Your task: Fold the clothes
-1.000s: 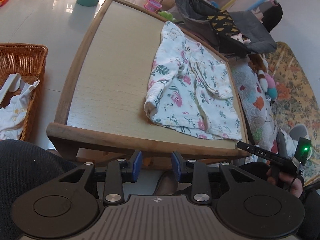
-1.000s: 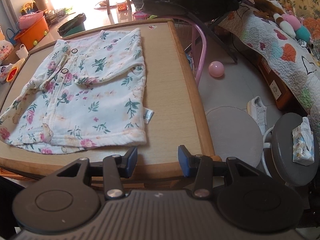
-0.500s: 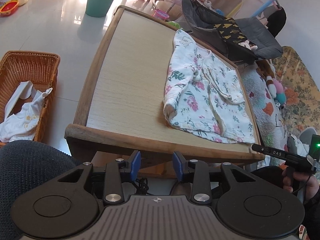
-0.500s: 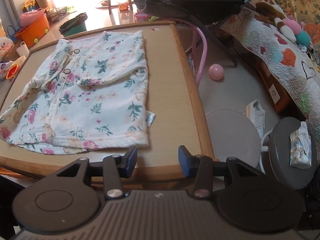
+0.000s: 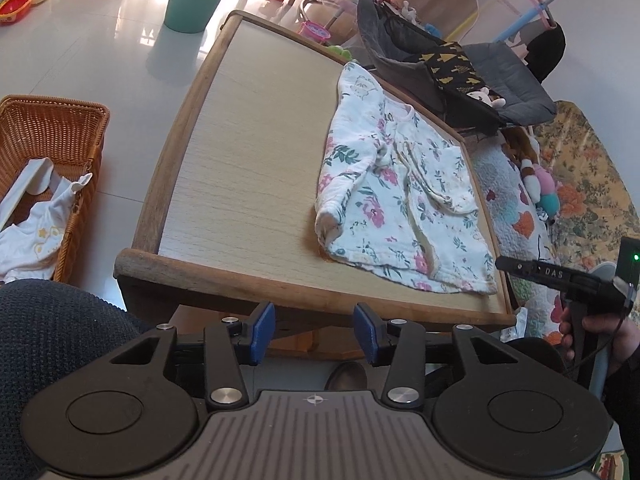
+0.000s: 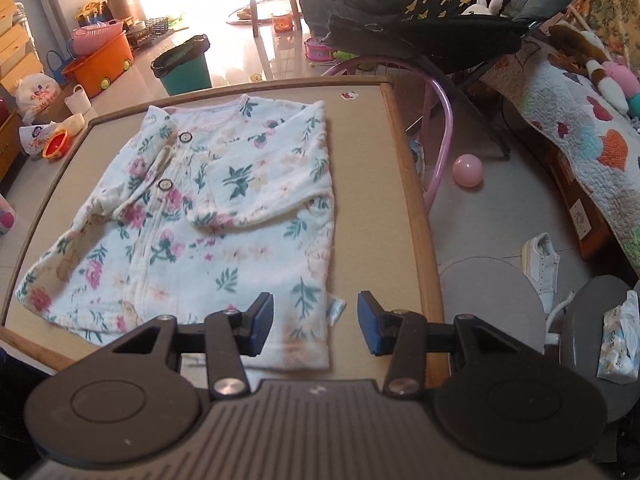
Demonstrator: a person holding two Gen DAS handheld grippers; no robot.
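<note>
On the tabletop (image 6: 404,184), toward its right edge, lies the floral baby shirt (image 6: 224,216), buttoned front up, one sleeve folded across the chest. The letters "DAS" are readable on the body of my right claw as the left wrist view shows it; a small white label (image 6: 335,309) at the shirt's hem carries print too small to read. Compared with half a second ago, my right claw (image 6: 316,320) has come forward over the near hem, and my left claw (image 5: 315,332) hangs short of the tabletop's near rim. Both claws stand wide apart and empty, touching nothing. A wicker basket (image 5: 68,128) with white garments sits on the floor.
</note>
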